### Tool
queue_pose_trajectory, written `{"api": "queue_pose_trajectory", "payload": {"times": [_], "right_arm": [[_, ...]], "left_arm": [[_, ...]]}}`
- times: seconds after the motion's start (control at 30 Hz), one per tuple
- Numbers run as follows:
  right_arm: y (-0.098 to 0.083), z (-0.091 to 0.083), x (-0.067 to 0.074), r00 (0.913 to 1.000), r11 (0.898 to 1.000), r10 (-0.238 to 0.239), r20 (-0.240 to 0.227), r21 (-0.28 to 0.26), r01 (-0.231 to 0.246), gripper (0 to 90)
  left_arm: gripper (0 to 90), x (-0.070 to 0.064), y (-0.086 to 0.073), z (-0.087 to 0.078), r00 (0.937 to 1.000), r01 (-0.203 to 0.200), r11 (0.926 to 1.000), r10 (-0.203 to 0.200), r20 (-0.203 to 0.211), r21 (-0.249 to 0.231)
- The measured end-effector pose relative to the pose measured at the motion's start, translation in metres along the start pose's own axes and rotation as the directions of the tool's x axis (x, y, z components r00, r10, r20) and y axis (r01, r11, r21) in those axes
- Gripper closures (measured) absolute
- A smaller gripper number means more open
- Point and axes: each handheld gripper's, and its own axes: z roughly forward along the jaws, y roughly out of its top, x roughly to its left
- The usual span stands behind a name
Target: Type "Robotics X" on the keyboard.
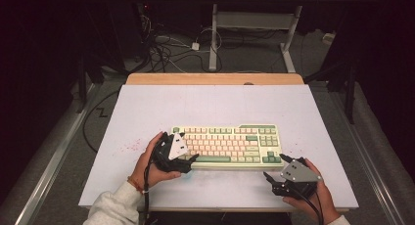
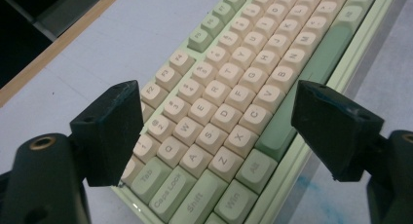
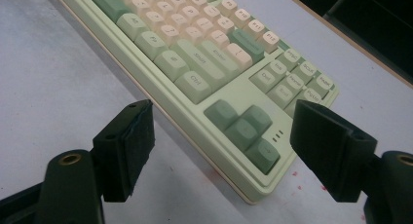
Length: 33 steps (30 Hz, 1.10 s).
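Observation:
A cream and green keyboard point(image 1: 225, 144) lies on the white table point(image 1: 215, 105), a little nearer the front than the middle. My left gripper point(image 1: 188, 161) hovers over the keyboard's left end, open, with nothing held. In the left gripper view its jaws stand wide apart, framing the letter keys point(image 2: 229, 102) from Tab to the Alt key. My right gripper point(image 1: 274, 167) rests by the keyboard's front right corner, also open and empty. In the right gripper view the arrow keys point(image 3: 243, 129) lie between its jaws, with the keyboard point(image 3: 195, 63) running away to the upper left.
A wooden strip point(image 1: 215, 78) borders the table's far edge. Behind it, cables point(image 1: 166, 51) lie on the floor beside the white legs of another desk point(image 1: 214, 39). Faint pink specks point(image 1: 129, 146) mark the table left of the keyboard. Bare table lies behind the keyboard.

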Motion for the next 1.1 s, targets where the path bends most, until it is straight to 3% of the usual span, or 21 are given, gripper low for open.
{"api": "queue_pose_trajectory", "payload": {"times": [0.5,0.87,0.93,1.1], "right_arm": [[0.000,0.000,-0.005,0.9996,1.000,0.027,0.009,-0.002,-0.027,24.5],[0.001,-0.001,-0.009,0.9989,0.999,0.047,0.006,-0.006,-0.047,27.3],[0.002,-0.001,-0.010,0.9988,0.999,0.049,0.002,-0.006,-0.049,31.6],[0.011,-0.002,-0.015,0.9952,0.995,0.090,-0.038,-0.040,-0.092,51.7]], "left_arm": [[18.7,0.008,-0.028,-0.014,0.9988,0.033,0.9992,-0.032,-0.037,0.021],[18.9,0.003,-0.048,-0.014,0.9977,0.050,0.9968,-0.047,-0.049,0.062],[18.9,0.002,-0.050,-0.014,0.9977,0.054,0.9964,-0.052,-0.045,0.065],[18.7,0.000,-0.055,-0.015,0.9970,0.071,0.9946,-0.068,-0.035,0.076]]}}
